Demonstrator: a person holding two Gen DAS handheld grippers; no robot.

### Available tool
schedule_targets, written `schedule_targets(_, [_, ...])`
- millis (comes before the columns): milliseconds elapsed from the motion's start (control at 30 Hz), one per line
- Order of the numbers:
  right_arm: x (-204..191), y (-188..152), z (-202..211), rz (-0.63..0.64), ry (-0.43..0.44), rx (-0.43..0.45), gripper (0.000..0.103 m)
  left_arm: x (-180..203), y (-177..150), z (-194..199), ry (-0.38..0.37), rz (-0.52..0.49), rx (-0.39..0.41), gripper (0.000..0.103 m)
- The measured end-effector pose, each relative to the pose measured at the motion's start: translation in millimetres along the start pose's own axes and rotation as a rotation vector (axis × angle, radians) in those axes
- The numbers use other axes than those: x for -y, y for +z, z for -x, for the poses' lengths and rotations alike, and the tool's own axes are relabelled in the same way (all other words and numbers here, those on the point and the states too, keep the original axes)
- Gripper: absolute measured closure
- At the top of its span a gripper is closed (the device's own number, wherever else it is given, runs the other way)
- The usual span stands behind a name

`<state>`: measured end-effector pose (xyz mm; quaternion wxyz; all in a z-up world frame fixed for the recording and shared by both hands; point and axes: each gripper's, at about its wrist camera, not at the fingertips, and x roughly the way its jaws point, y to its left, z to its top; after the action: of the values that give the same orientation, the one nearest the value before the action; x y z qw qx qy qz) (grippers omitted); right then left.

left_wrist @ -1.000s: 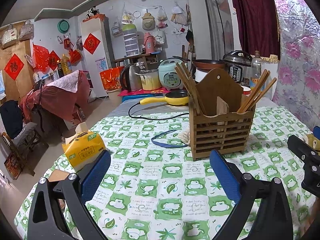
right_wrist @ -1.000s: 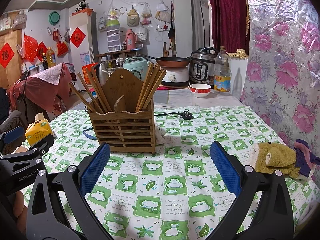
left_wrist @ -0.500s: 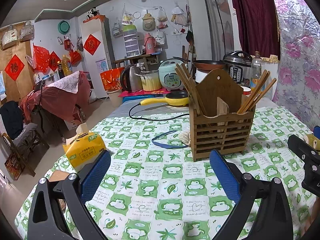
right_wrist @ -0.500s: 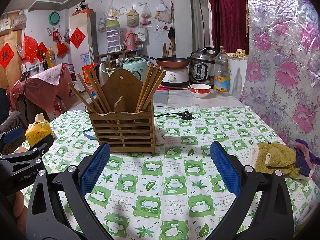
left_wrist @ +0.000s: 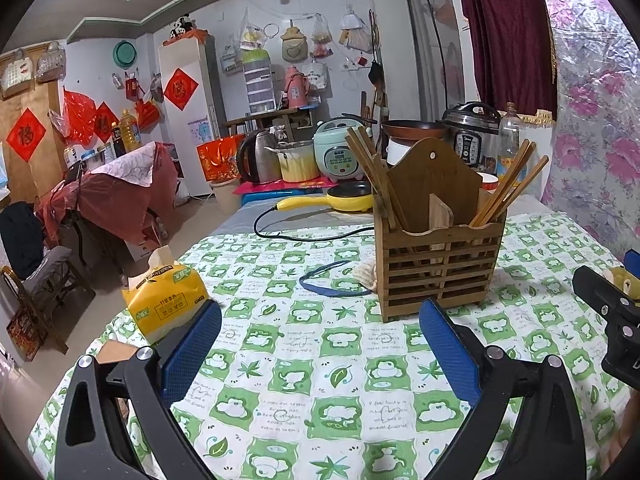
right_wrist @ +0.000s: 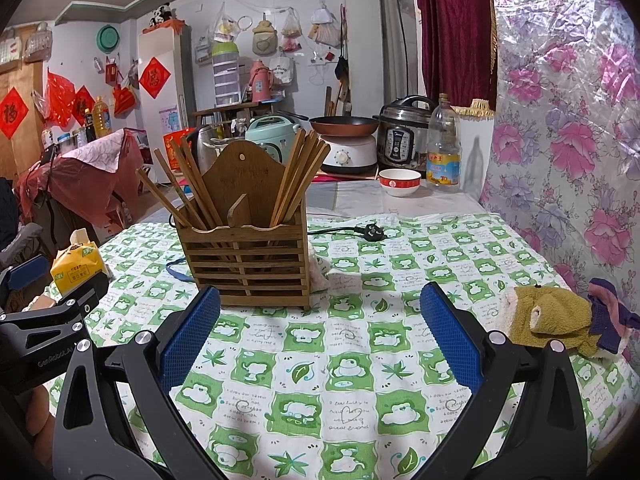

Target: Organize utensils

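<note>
A slatted wooden utensil holder (left_wrist: 436, 256) stands upright on the green-checked tablecloth (left_wrist: 320, 380). It has two compartments, each with several wooden chopsticks (left_wrist: 370, 172) leaning outward. It also shows in the right wrist view (right_wrist: 250, 256), with chopsticks (right_wrist: 298, 176) in both sides. My left gripper (left_wrist: 320, 348) is open and empty, in front and left of the holder. My right gripper (right_wrist: 320, 332) is open and empty, in front and right of it.
A yellow tissue pack (left_wrist: 166, 300) sits at the table's left edge. A blue band (left_wrist: 332, 280) and a black cable (left_wrist: 304, 236) lie behind the holder. A plug (right_wrist: 370, 232) and a plush cloth (right_wrist: 552, 316) lie to the right. Cookers and a bowl (right_wrist: 400, 182) stand at the back.
</note>
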<state>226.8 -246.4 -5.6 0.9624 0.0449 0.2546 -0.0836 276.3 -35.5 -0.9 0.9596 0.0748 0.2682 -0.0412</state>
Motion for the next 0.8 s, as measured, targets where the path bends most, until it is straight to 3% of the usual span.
schedule_targets(800, [0.6, 0.1, 0.0, -0.001, 0.000, 0.002, 0.006, 1.2, -1.3, 1.0, 0.007, -0.006, 0.014, 0.006])
